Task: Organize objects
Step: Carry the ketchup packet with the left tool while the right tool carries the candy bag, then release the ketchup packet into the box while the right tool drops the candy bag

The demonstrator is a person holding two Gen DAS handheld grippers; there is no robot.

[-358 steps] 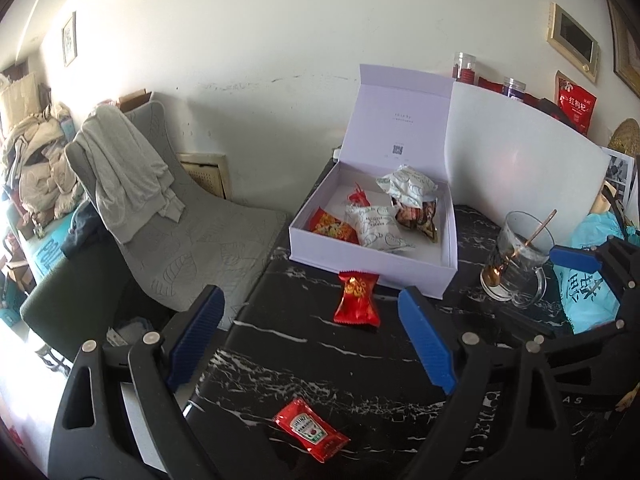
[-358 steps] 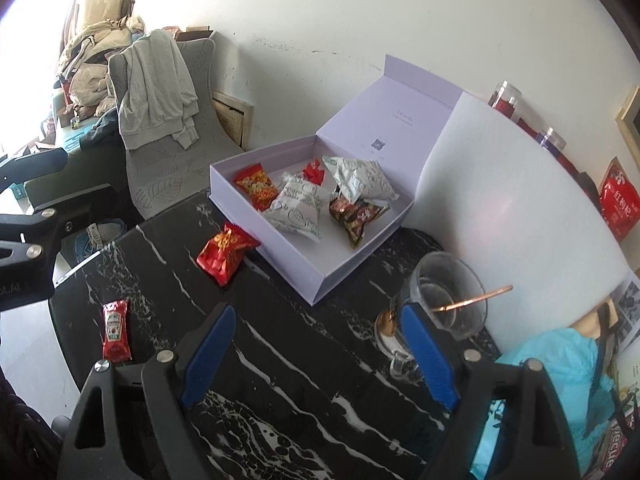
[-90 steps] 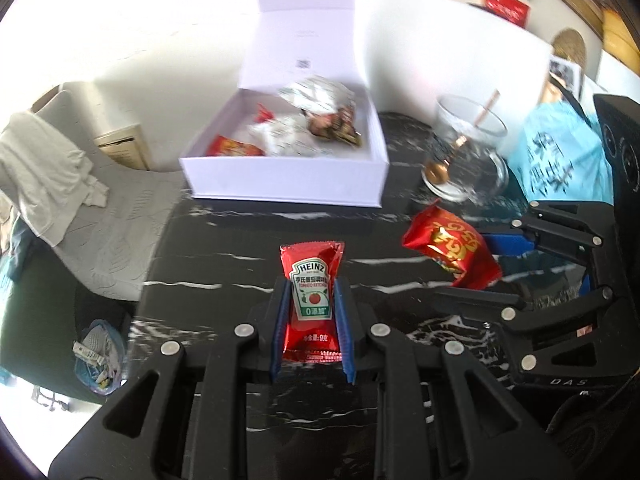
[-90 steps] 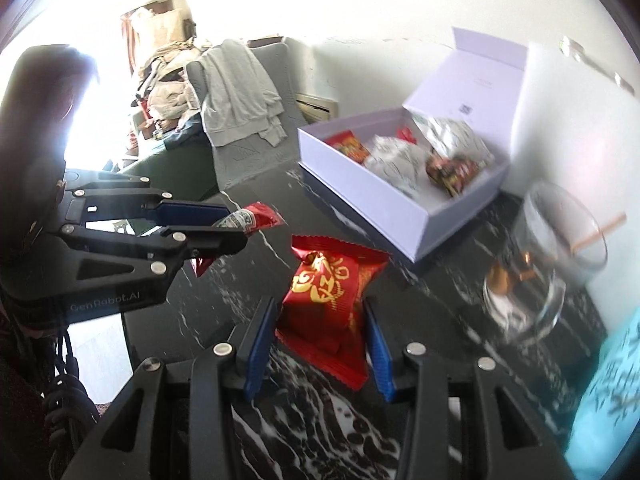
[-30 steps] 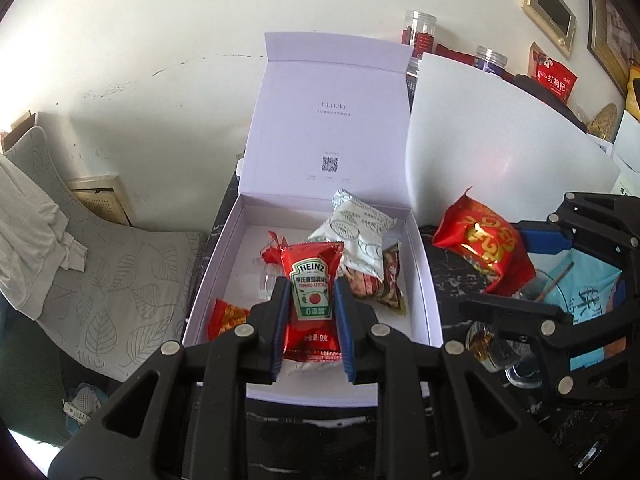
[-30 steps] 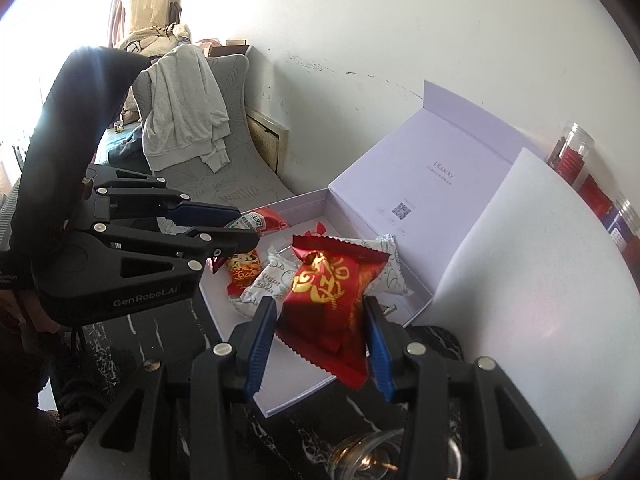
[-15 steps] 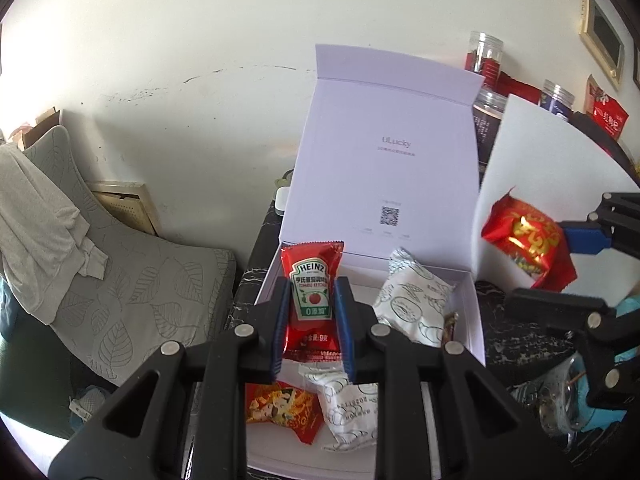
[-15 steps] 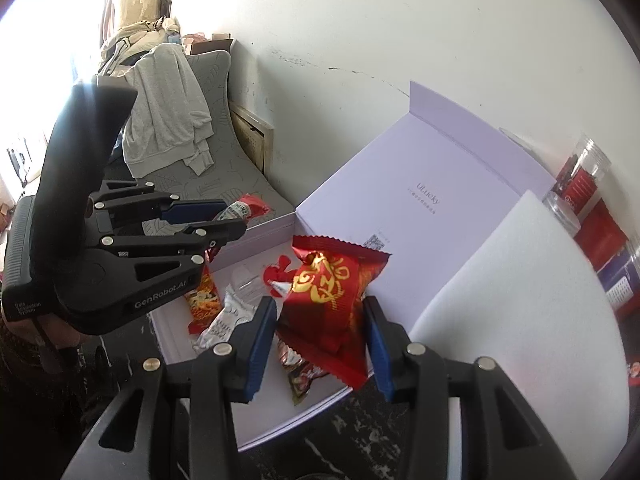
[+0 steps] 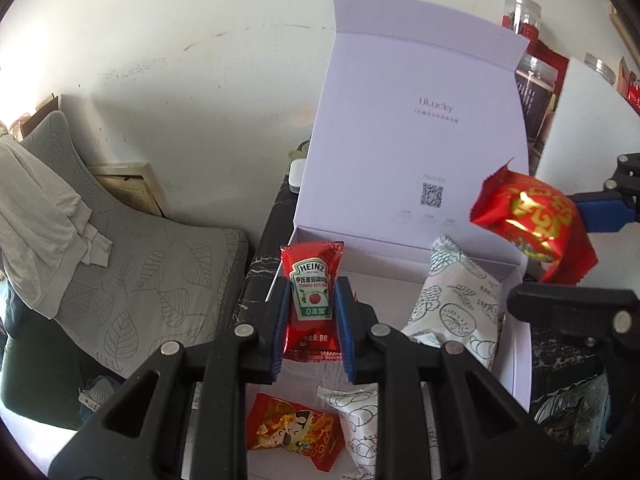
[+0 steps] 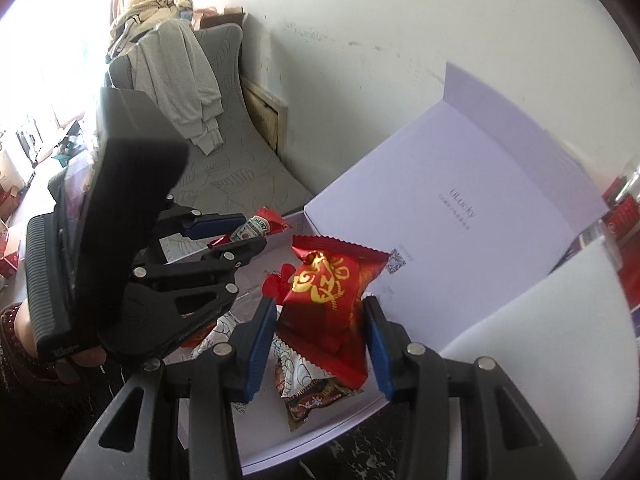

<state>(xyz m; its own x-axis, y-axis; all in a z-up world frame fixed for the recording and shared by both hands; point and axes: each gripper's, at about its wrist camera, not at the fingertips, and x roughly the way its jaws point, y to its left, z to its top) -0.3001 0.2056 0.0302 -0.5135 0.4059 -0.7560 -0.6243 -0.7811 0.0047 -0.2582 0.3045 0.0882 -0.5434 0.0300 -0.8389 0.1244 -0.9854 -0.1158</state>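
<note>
Closest in, the left gripper is clamped on a Heinz ketchup packet, held upright above the near left part of the open lilac box. Alongside, the right gripper pinches a red snack pouch over the box's right side. Below them, white pastry packets and a red cartoon packet lie inside. Behind stands the raised lid, then the wall.

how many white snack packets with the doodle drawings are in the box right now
2: one white packet leaning at the box's right side, another nearer the front. Grippers may hide more.
</note>
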